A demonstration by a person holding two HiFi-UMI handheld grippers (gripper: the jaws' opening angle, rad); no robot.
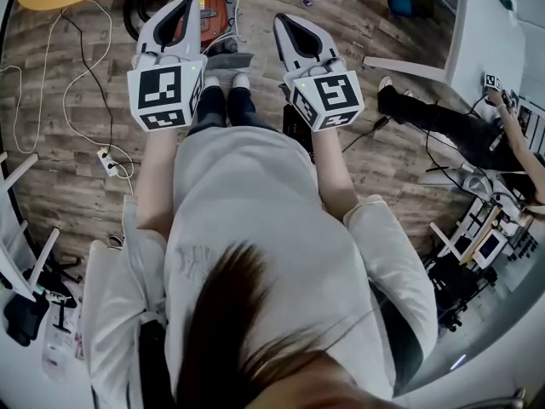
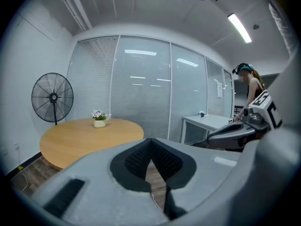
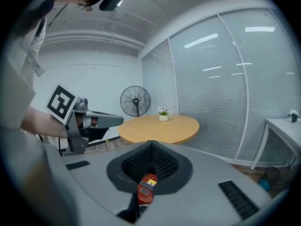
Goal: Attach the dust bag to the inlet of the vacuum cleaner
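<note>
claws, two. left claw [image 1: 191,2]: jaws pressed together, nothing between them; its own view shows the pads meeting, with only floor in the gap. right claw [image 1: 282,19]: jaws likewise together and empty; the red seen through its gap is the vacuum [image 3: 146,188] far below, not a thing held. both are carried in front of the body, side by side, pointing slightly downward, well above the floor.

vacuum [image 1: 213,8], one. red body, on the wood floor just beyond the person's feet, partly covered by the left claw in the head view. inlet not made out.

dust bag, none identified with certainty. a grey flat piece [image 1: 226,60] lies by the feet, beside the vacuum; whether it is the bag cannot be told.

step in hand, judged: no fitting is under way; neither claw touches bag or vacuum. whether the bag already sits on the inlet cannot be read. next move, if the bag is loose, calls for bringing both claws down to the floor, parting the jaws, taking the bag by its collar and lining it up with the inlet.

other items: round worktop [image 2: 89,136], one; flower pot [image 2: 99,122] on it, one; fan [image 2: 52,98], one; power strip [image 1: 108,162], one, with white cable; second person [image 1: 451,126], one, at the head view's right.
</note>
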